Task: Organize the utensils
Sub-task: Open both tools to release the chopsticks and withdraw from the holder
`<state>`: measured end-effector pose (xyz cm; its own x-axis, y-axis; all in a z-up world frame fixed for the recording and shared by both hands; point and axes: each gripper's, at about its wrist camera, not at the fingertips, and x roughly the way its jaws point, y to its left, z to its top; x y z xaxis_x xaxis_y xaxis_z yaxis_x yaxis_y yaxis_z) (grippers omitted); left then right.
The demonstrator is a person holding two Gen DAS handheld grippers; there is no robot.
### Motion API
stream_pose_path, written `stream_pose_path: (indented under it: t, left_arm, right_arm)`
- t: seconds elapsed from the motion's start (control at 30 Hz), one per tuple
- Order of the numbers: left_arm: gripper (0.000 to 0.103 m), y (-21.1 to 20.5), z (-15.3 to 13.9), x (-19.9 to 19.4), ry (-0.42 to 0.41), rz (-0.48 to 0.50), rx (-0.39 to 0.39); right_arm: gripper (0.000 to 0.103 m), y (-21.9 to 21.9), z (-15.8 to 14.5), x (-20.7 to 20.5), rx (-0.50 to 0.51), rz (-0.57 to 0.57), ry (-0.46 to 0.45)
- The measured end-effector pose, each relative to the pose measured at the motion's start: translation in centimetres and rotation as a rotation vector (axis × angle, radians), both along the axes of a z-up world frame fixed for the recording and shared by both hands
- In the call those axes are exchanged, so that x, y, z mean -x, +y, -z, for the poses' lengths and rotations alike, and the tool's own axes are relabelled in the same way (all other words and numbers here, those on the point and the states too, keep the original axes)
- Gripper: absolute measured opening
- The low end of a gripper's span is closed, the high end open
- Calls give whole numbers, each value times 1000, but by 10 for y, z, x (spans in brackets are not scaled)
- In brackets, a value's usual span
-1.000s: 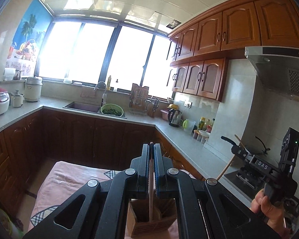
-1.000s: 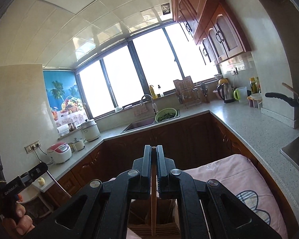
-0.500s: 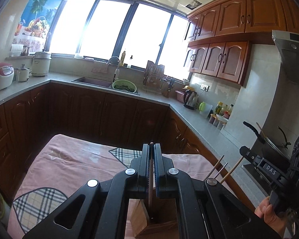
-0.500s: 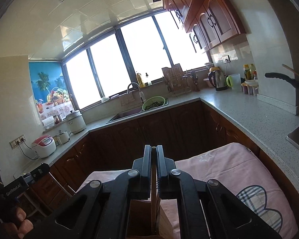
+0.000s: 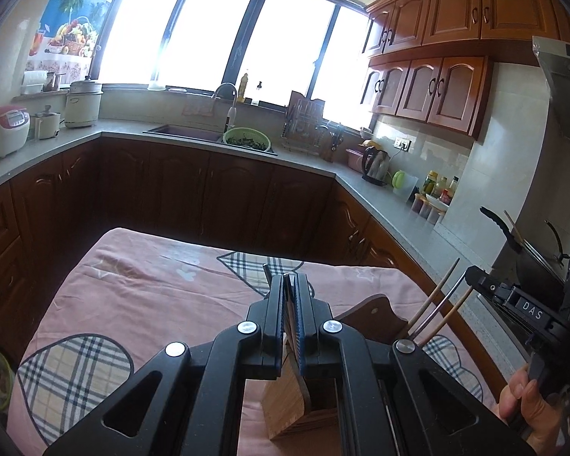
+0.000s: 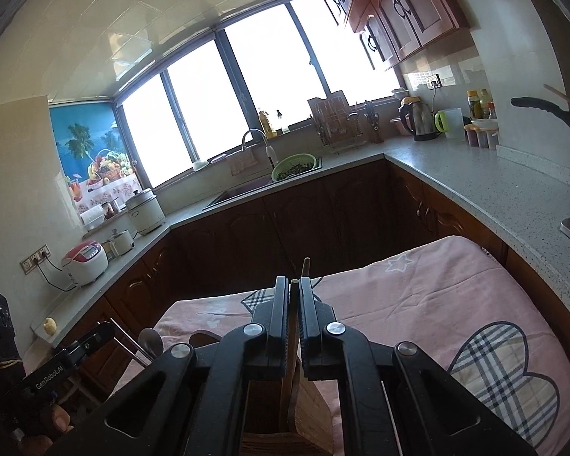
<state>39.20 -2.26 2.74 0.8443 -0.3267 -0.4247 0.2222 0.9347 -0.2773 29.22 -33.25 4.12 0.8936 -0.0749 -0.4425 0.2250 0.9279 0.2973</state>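
Both views have tilted downward; left gripper (image 5: 292, 285) and right gripper (image 6: 293, 289) each clamp a chopstick (image 6: 293, 326) over the wooden holder (image 5: 304, 402) at 6 o'clock; misalignment risks jamming its rim.

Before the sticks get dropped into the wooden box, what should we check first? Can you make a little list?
1. Left gripper shut on its utensil: ok.
2. Right gripper shut on its chopstick: ok.
3. Wooden holder below the left gripper: ok.
4. Holder below the right gripper too: ok.
5. Holder upright on the pink cloth: ok.
6. Room left inside the holder: cannot tell, the fingers hide most of the opening.
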Motion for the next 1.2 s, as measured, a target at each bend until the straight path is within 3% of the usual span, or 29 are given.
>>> stream_pose_path:
  t: [0.23, 0.3, 0.37, 0.43, 0.5, 0.57, 0.7, 0.83, 1.2]
  left_arm:
    - [4, 11, 5, 11, 3, 3, -11]
    - [4, 11, 5, 11, 10, 7, -13]
    - [10, 11, 7, 12, 25, 15, -10]
    - [34, 13, 8, 14, 35, 7, -5]
    - [44, 15, 7, 21, 28, 0, 2]
    - [51, 17, 6, 26, 36, -2, 4]
    - [77, 22, 5, 42, 43, -22, 8]
    - [83, 29, 2, 60, 59, -23, 15]
    - [84, 43, -4, 139, 103, -24, -56]
  right_arm:
    - [5, -1, 0, 0, 2, -1, 9]
    - [10, -1, 0, -1, -3, -9, 15]
    - [12, -2, 0, 1, -12, -14, 12]
    - [25, -4, -1, 5, -27, -16, 5]
    - [52, -5, -3, 10, -43, -21, -14]
    - [57, -5, -6, 15, -44, -15, -25]
    - [83, -7, -9, 22, -68, -27, -29]
    - [85, -5, -11, 34, -72, -36, -29]
    - [87, 12, -6, 84, -85, -72, 27]
